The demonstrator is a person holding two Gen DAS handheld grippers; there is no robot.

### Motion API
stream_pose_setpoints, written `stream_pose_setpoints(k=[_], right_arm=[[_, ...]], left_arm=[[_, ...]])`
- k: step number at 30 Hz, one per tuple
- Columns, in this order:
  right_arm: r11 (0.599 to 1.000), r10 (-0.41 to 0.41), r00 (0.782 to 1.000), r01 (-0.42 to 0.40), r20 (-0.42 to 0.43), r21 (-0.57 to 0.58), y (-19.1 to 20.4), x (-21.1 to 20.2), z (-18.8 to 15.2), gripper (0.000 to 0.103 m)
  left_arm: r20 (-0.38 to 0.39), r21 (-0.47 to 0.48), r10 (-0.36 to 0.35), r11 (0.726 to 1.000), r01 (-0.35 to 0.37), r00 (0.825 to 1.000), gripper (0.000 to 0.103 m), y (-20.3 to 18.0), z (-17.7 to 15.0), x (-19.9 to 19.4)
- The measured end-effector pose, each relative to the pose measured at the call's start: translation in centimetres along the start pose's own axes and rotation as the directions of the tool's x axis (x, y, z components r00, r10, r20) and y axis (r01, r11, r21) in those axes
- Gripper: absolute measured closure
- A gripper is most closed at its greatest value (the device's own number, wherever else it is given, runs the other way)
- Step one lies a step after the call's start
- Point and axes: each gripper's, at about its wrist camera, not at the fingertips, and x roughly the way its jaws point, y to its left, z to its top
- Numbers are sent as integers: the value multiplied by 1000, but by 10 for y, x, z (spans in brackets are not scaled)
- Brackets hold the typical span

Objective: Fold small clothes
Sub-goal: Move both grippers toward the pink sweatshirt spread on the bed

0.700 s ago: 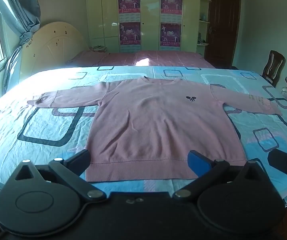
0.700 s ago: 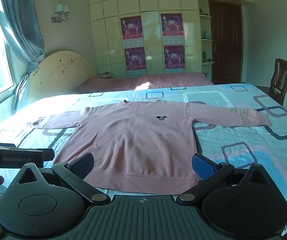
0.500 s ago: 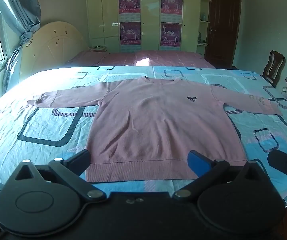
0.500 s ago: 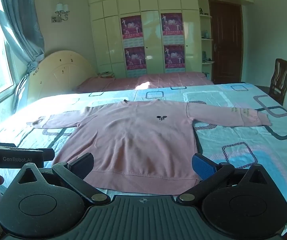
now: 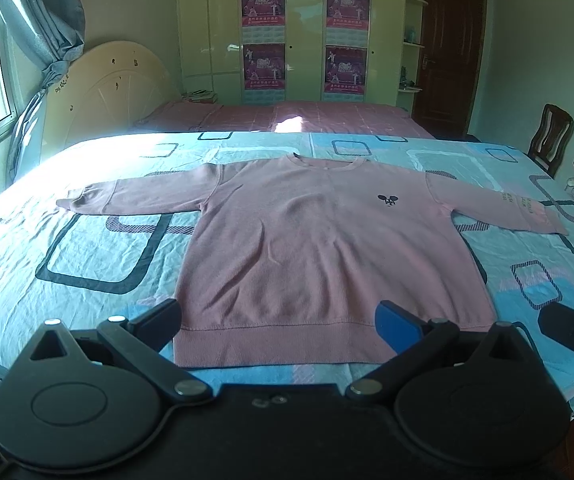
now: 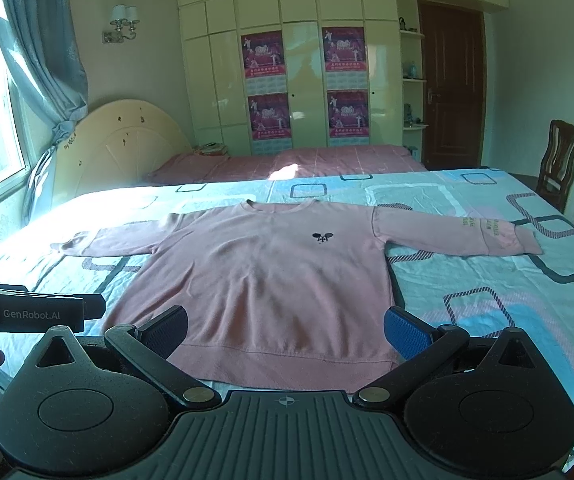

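Note:
A pink long-sleeved sweatshirt (image 5: pixel 327 248) lies flat and face up on the bed, sleeves spread to both sides, hem nearest me. It also shows in the right wrist view (image 6: pixel 271 280). My left gripper (image 5: pixel 281 322) is open and empty, held just in front of the hem. My right gripper (image 6: pixel 287 330) is open and empty, also just before the hem, toward the sweatshirt's right half. The left gripper's body (image 6: pixel 35 314) shows at the left of the right wrist view.
The bed has a light blue sheet with square outlines (image 5: pixel 87 248). A cream headboard (image 5: pixel 107 88) stands at the far left, a second bed with pink cover (image 5: pixel 287 118) behind. A wooden chair (image 5: pixel 551 140) stands at the right. Wardrobes line the back wall.

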Motion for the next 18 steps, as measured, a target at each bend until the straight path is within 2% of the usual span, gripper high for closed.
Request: stream_pose_setpoints(k=[10, 18], right_arm=[[1000, -23, 1000, 23, 1, -5, -1, 11, 3, 0], [999, -48, 998, 48, -45, -7, -1, 26, 6, 0]], left_arm=[[-6, -9, 6, 1000, -6, 1000, 0, 6, 6, 11], [-19, -3, 5, 1000, -5, 1000, 0, 10, 13, 27]])
